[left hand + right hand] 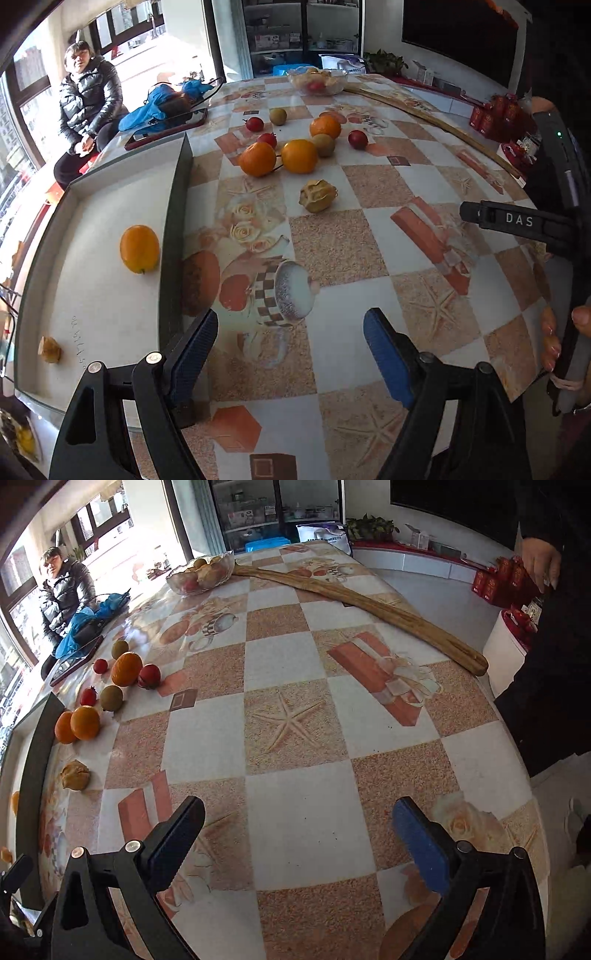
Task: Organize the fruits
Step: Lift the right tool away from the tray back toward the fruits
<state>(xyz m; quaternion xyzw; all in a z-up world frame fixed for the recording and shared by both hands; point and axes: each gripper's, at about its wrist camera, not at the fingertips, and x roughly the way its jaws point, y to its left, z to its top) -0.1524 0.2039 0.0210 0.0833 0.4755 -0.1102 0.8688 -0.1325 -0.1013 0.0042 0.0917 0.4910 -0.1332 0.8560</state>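
On the patterned desk (332, 240), loose fruit lies beside a shallow tray (110, 206). Left claw (291, 347) released, empty, low by the tray wall; right claw (299, 834) released, over bare desk. Judgement: reach for the husked fruit (317, 195), nearest, and close gently. Loose count: three oranges, two kiwis, three small red fruits, one husked. In tray: one orange (139, 248), one husked piece (50, 349).
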